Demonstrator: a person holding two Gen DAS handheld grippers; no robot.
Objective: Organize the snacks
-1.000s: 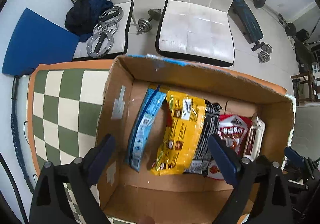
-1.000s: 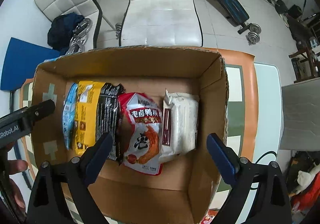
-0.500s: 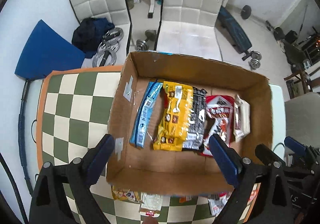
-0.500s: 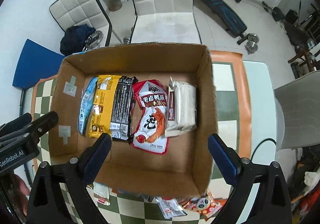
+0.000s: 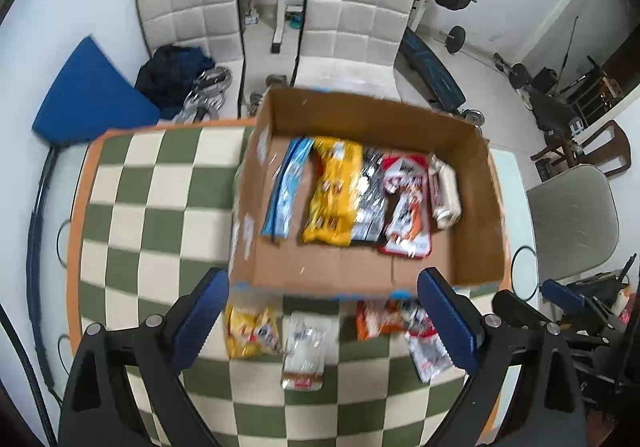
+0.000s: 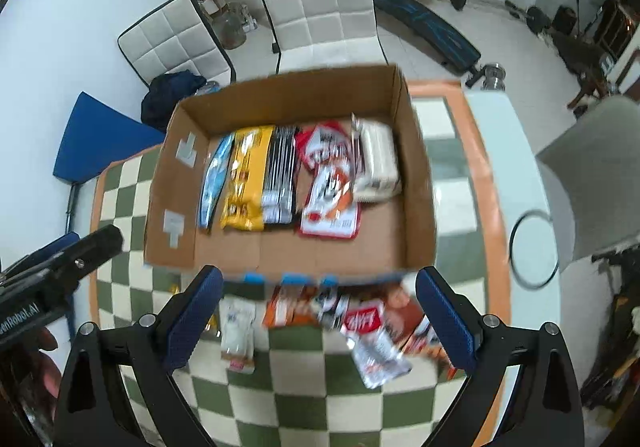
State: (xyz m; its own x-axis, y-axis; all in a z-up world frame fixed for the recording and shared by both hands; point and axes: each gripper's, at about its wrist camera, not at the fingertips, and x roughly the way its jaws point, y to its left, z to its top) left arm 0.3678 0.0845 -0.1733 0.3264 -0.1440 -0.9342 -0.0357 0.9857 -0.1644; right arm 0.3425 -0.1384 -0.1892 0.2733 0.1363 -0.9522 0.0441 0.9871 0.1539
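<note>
A: What's the biggest thing in view?

B: The table [image 5: 160,207], covered in a green-and-cream checked cloth. On it sits an open cardboard box [image 5: 360,283], its near wall facing both cameras.

A: And inside the box?

B: Five packets lie side by side along the floor at the far half: a blue packet [image 5: 286,187] at the left end, then a yellow bag [image 5: 332,191], a black-and-silver packet [image 5: 370,203], a red-and-white pouch [image 5: 406,203] and a pale wrapped block [image 5: 444,191] at the right end. The near half of the floor is bare cardboard.

A: Anything outside it?

B: Yes, loose snacks on the cloth just in front of the near wall: a small yellow bag [image 5: 252,331], a clear white packet [image 5: 304,343], an orange packet [image 5: 374,319] and a red-and-white sachet [image 5: 428,351]. They're blurred, so labels can't be read.

A: The claws?

B: The left gripper [image 5: 324,319] hangs above those loose snacks with its jaws spread wide, gripping nothing. The right gripper [image 6: 320,319] is likewise spread wide and empty, over the same row.
</note>
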